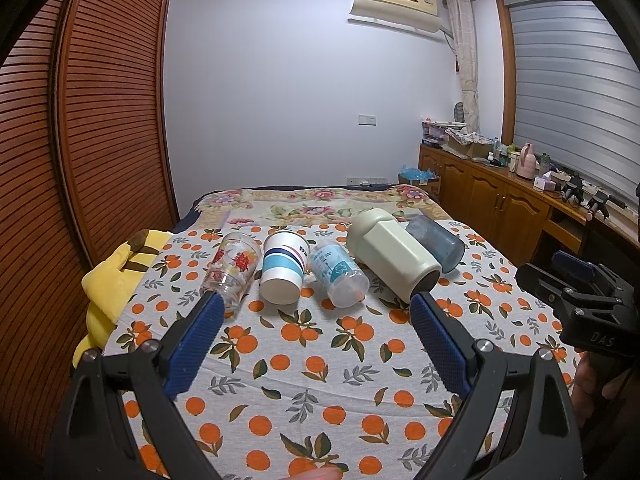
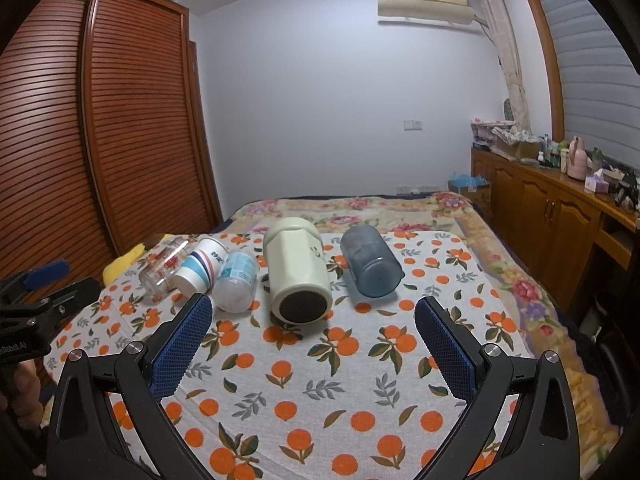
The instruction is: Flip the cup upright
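Observation:
Several cups lie on their sides in a row on an orange-print cloth (image 1: 312,364). From left: a clear glass with red print (image 1: 232,270), a white paper cup with blue stripes (image 1: 283,268), a clear plastic cup with blue print (image 1: 338,274), a cream mug (image 1: 390,254) and a blue-grey tumbler (image 1: 438,244). My left gripper (image 1: 316,304) is open and empty, hovering short of the row. My right gripper (image 2: 314,306) is open and empty, just in front of the cream mug (image 2: 298,272), with the blue-grey tumbler (image 2: 370,262) to its right.
The cloth covers a bed with a floral blanket (image 2: 400,208) behind. A yellow plush toy (image 1: 116,276) lies at the cloth's left edge. A slatted wooden wardrobe (image 1: 80,140) stands on the left, a cluttered wooden cabinet (image 2: 560,208) on the right.

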Demonstrator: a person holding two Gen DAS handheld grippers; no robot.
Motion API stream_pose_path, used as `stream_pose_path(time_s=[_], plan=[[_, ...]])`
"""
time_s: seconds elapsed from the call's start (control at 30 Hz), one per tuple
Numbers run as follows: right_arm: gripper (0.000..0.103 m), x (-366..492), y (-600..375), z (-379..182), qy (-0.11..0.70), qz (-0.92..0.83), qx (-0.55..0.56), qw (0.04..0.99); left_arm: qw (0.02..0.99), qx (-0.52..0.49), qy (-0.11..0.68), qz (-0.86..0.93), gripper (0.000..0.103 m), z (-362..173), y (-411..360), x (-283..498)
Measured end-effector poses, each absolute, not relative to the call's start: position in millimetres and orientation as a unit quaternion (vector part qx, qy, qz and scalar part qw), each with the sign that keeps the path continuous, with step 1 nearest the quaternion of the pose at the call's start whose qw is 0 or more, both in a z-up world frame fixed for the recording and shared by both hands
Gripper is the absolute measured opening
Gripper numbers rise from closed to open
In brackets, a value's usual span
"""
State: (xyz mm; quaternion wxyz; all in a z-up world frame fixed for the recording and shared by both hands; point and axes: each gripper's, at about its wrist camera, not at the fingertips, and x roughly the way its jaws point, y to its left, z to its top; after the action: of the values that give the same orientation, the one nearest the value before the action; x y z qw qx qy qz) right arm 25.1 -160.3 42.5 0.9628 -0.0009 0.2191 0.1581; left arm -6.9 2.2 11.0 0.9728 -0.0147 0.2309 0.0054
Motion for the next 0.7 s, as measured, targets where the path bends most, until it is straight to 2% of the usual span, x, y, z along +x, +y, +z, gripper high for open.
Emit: stream_pose_path(time_s=[0.7], plan=[[0.103,25.7,-160.5,41.9,0.221,0.159,0.0,0.962,0.973,-0.016,0.229,0.006,0.095,17.2,4.8,-9.0]])
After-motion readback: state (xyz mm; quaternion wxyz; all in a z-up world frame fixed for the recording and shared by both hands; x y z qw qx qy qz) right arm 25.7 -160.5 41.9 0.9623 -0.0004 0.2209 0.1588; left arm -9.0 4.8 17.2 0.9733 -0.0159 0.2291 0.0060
